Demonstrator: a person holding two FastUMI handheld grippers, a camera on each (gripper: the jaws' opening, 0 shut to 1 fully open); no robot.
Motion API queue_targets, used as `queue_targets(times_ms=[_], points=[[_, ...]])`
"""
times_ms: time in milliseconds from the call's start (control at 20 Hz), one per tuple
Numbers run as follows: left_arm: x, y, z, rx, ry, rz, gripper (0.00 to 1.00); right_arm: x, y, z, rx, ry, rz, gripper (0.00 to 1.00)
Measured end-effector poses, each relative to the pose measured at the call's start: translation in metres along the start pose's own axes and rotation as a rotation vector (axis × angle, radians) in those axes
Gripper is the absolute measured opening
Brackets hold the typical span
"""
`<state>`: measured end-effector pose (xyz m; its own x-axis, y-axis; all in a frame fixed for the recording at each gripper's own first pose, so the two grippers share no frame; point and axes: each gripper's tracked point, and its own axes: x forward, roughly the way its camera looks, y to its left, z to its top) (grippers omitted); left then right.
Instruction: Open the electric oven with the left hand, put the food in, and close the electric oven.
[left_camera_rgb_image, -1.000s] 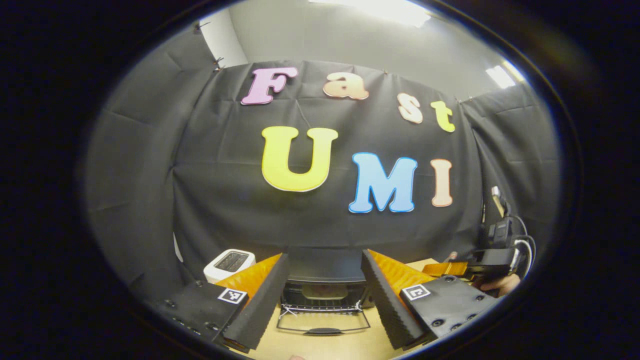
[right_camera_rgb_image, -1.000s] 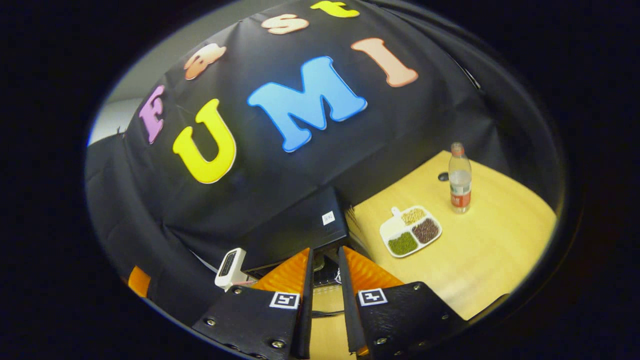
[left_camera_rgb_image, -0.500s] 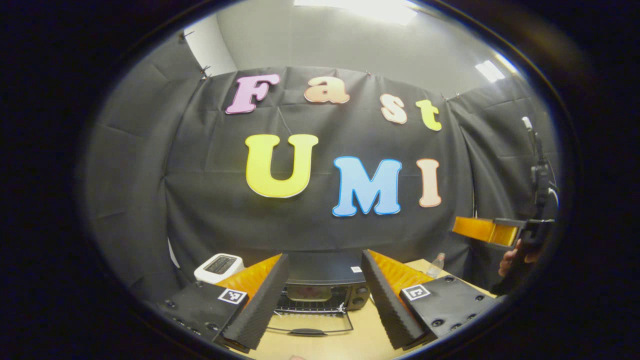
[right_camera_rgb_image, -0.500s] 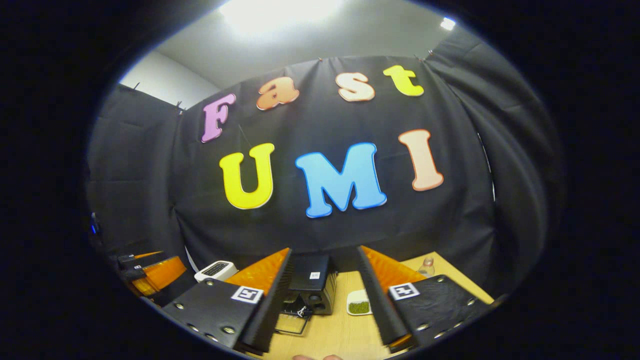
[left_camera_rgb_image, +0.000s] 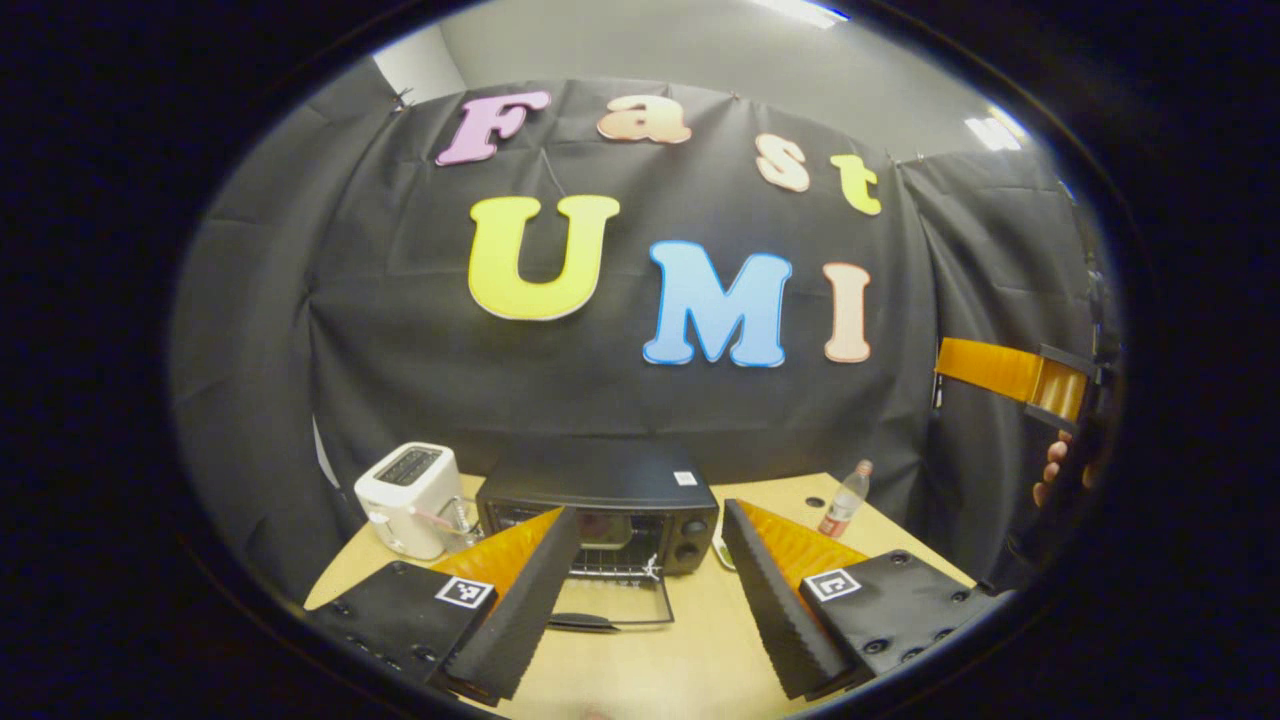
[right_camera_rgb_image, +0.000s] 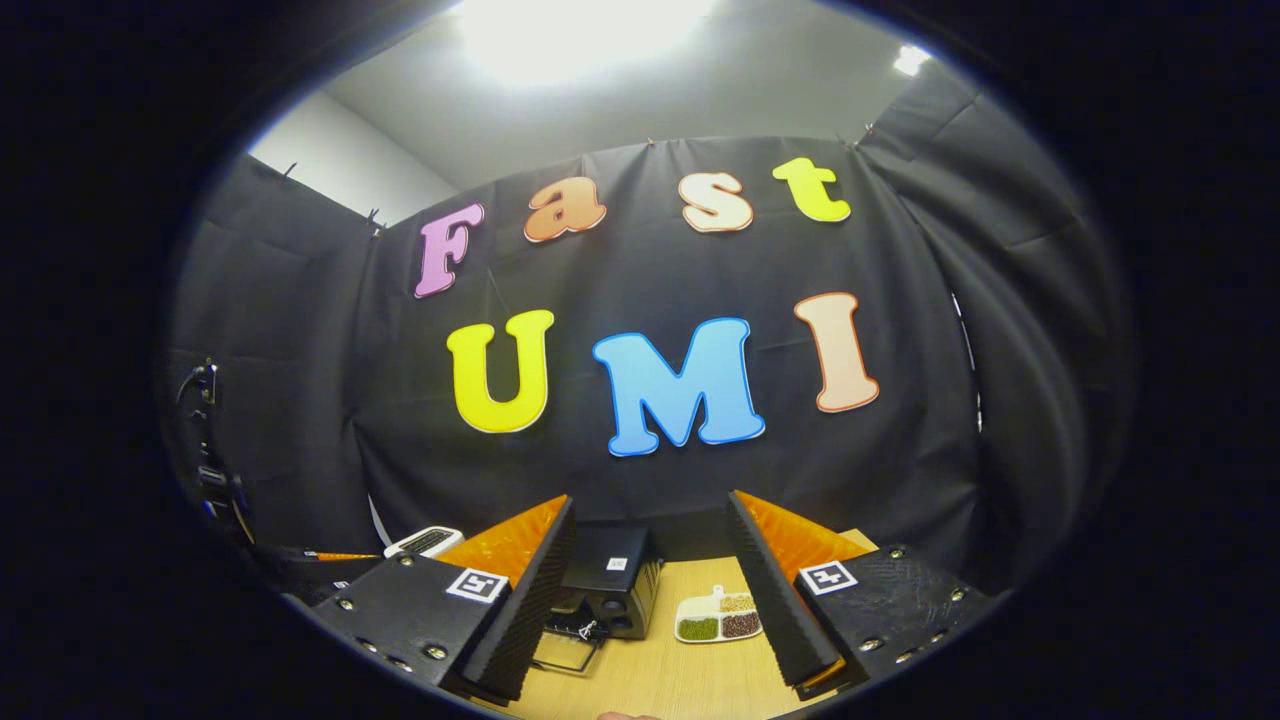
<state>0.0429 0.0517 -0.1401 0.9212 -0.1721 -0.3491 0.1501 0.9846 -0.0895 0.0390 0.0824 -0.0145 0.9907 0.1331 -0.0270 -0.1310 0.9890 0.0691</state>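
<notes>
Both grippers have drawn back from the electric oven (left_camera_rgb_image: 598, 510), which sits on the wooden table (left_camera_rgb_image: 690, 660) with its door (left_camera_rgb_image: 610, 602) dropped flat in front. Left gripper (left_camera_rgb_image: 648, 590) and right gripper (right_camera_rgb_image: 648, 590) hang well short of it, jaws wide, holding nothing. A white toaster (left_camera_rgb_image: 407, 485) stands just left of the oven, a divided plate of food (right_camera_rgb_image: 718, 617) to its right, and a bottle (left_camera_rgb_image: 843, 498) farther back.

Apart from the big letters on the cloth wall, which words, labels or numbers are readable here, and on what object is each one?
No text is readable.
White sticker on the oven: too small.
Red label on the bottle: blurred.
Square black-and-white markers on the left gripper and the right gripper: patterns, not words.
</notes>
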Motion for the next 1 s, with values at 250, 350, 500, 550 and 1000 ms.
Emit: queue_targets(times_ms=[250, 350, 500, 550, 1000], points=[[0.012, 0.012, -0.067, -0.01, 0.217, 0.029, 0.97, -0.003, -0.005, -0.023, 0.013, 0.054, -0.001, 0.9], [0.013, 0.018, -0.092, -0.019, 0.3, 0.033, 1.0, -0.003, -0.01, -0.029, 0.016, 0.068, -0.008, 0.91], [0.018, 0.02, -0.128, -0.01, 0.424, 0.037, 0.97, -0.003, -0.019, -0.038, 0.036, 0.094, -0.026, 0.91], [0.016, 0.021, -0.143, -0.007, 0.466, 0.037, 0.97, -0.003, -0.022, -0.043, 0.043, 0.104, -0.033, 0.91], [0.03, 0.046, -0.242, 0.066, 0.777, 0.037, 0.98, -0.005, -0.052, -0.063, 0.077, 0.155, -0.104, 0.91]])
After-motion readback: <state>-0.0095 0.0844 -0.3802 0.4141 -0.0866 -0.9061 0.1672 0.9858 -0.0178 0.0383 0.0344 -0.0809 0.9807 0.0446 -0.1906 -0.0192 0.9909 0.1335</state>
